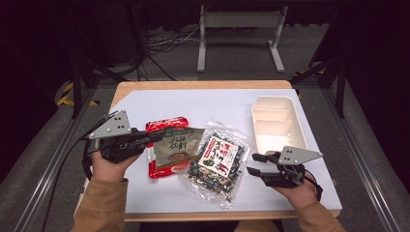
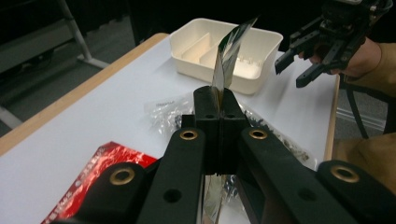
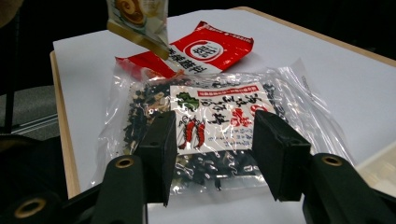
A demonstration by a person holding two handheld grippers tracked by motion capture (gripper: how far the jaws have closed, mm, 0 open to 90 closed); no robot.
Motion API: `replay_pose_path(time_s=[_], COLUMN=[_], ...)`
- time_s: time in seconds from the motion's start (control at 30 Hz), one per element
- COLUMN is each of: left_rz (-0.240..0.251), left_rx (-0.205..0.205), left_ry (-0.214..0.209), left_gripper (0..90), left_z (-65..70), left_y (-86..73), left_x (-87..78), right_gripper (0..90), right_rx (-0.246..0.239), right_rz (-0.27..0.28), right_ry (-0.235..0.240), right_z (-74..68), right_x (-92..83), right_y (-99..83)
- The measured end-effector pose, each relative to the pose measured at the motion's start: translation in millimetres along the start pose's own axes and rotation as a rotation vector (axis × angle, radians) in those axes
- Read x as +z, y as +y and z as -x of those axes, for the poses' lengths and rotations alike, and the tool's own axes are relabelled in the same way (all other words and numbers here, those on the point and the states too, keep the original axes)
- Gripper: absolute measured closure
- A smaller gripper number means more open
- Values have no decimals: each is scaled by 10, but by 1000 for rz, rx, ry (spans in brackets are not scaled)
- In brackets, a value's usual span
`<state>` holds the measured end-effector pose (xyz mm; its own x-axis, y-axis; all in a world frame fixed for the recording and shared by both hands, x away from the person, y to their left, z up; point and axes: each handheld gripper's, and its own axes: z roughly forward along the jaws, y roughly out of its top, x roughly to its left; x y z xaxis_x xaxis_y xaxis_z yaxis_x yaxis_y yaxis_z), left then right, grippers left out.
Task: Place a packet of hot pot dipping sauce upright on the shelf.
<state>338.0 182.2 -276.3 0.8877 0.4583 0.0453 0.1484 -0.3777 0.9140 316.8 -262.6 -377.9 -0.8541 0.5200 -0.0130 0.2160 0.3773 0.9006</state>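
Observation:
My left gripper (image 1: pixel 155 137) is shut on the edge of a green-brown snack packet (image 1: pixel 177 145) and holds it off the table, over a red packet (image 1: pixel 163 126) that lies flat. In the left gripper view the jaws (image 2: pixel 219 100) pinch the packet (image 2: pixel 231 46), which sticks up edge-on. A clear bag of dark dried bits with a red-and-white label (image 1: pixel 217 162) lies mid-table. My right gripper (image 1: pixel 255 163) stands open just right of that bag, level with the table. In the right gripper view its fingers (image 3: pixel 215 126) frame the bag (image 3: pixel 140 107) without touching it.
A white tray with compartments (image 1: pixel 300 130) stands at the right rear of the white mat; it also appears ahead of the left jaws (image 2: pixel 187 35). The wooden table edge runs around the mat. A white stand and cables are on the floor beyond.

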Motion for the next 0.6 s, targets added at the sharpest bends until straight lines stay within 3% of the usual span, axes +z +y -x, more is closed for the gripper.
replay_pose_path(time_s=[0.23, 0.6], left_rz=[36, 69], left_rx=[17, 30], left_ry=[-11, -34], left_gripper=[899, 900], left_z=[20, 61], left_y=[10, -21], left_x=[60, 106], right_gripper=[487, 481], right_rx=[-27, -60], right_rz=[18, -9], right_ry=[42, 125], right_z=[-28, -22], right_x=[106, 394], right_y=[145, 519])
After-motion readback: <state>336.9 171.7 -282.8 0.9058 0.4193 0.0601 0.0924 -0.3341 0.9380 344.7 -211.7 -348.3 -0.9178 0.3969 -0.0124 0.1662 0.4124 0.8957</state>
